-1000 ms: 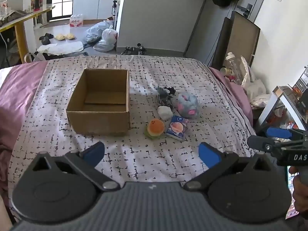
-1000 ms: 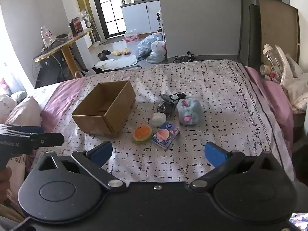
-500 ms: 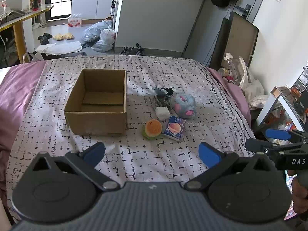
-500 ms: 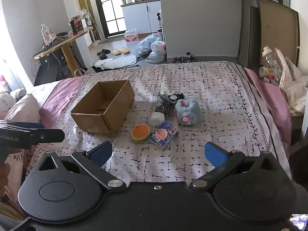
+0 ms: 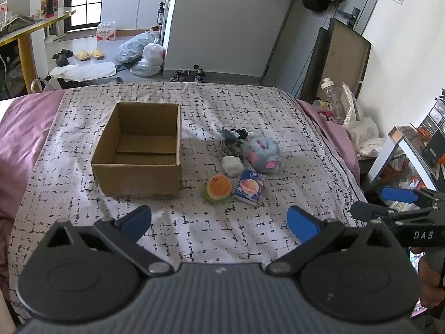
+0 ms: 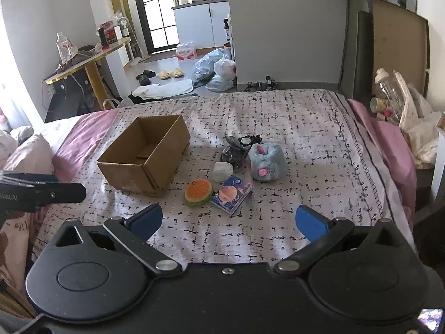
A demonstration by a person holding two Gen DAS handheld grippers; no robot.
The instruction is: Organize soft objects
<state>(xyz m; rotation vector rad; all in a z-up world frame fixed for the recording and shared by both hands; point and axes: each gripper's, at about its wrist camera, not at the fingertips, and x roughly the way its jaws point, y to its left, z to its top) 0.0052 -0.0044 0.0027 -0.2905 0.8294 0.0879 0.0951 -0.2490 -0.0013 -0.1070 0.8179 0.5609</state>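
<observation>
Both tools are held low over the near edge of the bed, and neither has anything between its pads. The left gripper (image 5: 219, 221) stands wide open, blue fingers (image 5: 135, 220) splayed; the right gripper (image 6: 229, 220) is spread just as far.

Straight ahead of the right fingers (image 6: 311, 222), nearest of all, lie the burger-shaped squishy (image 6: 198, 192) and, touching it on the right, a small tissue pack (image 6: 232, 193). Just beyond those sits a white lump (image 6: 222, 171), then a dark crumpled bundle (image 6: 236, 147) and, beside it to the right, a blue furry plush (image 6: 265, 162).

The cardboard box (image 5: 139, 150) sits ahead and to the left of the left fingers, open-topped, and as far as I can see, empty. So none of the sorting looks done yet.

For a first pick I'd go for the burger: it is closest and sits free on its left side. Come down with the pads either side of it and close gently, since it will squash. The tissue pack pressed against it may get dragged along, so take it from front and back rather than sideways.

The box's near wall (image 5: 137, 179) is tall; anything carried across must be lifted over it. The patterned bedspread (image 5: 250, 117) is soft and wrinkled, so pressing down may shift the neighbours. Bottles and bags at the far right of the bed are well clear.
</observation>
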